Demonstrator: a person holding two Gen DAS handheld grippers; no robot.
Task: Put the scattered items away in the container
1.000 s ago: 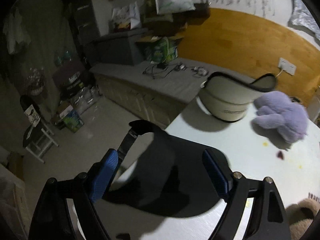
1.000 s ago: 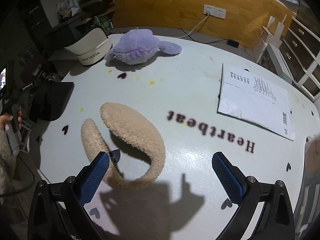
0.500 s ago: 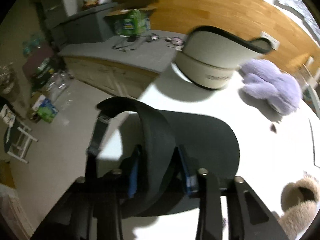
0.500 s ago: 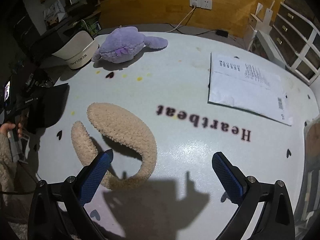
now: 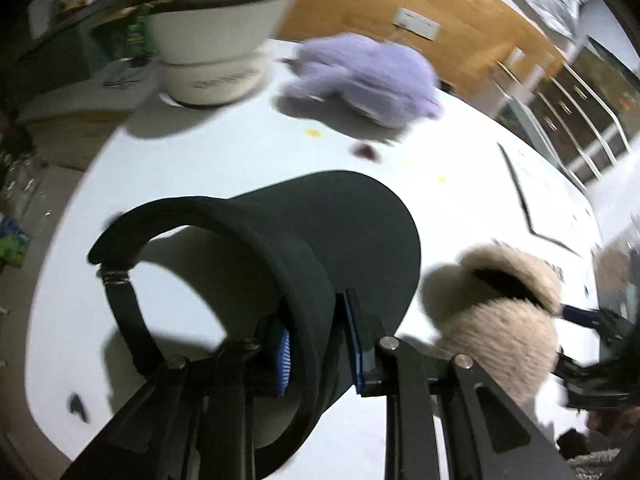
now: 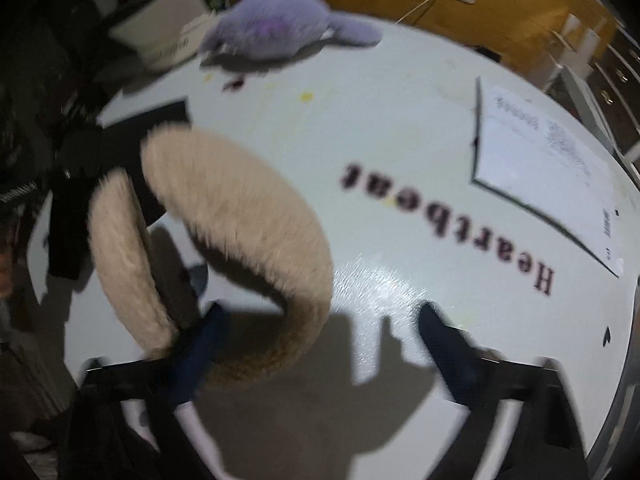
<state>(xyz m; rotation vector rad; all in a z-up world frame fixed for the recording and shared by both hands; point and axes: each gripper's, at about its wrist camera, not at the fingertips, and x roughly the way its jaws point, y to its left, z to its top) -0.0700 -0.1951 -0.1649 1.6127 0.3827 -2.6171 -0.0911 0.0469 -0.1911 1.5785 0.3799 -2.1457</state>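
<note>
My left gripper (image 5: 318,344) is shut on the band of a black sun visor (image 5: 320,232) and holds it just above the white table (image 5: 224,160). A cream container (image 5: 212,52) stands at the far left edge, and a purple plush toy (image 5: 360,76) lies beside it. In the right wrist view a beige fluffy headband (image 6: 240,200) lies on the table. My right gripper (image 6: 320,344) is low over it with its jaws closing. The band's near curve is between the fingers, and the left finger (image 6: 200,348) is against it. The right finger is apart from it.
A white printed mailer (image 6: 540,176) lies flat at the right side of the table (image 6: 400,120), near the word "Heartbeat". White shelving (image 5: 580,112) stands beyond the table's right edge. The floor drops away at the left.
My left gripper shut on the black visor and swung right with it over the table. My right gripper sank onto the beige headband and its jaws narrowed.
</note>
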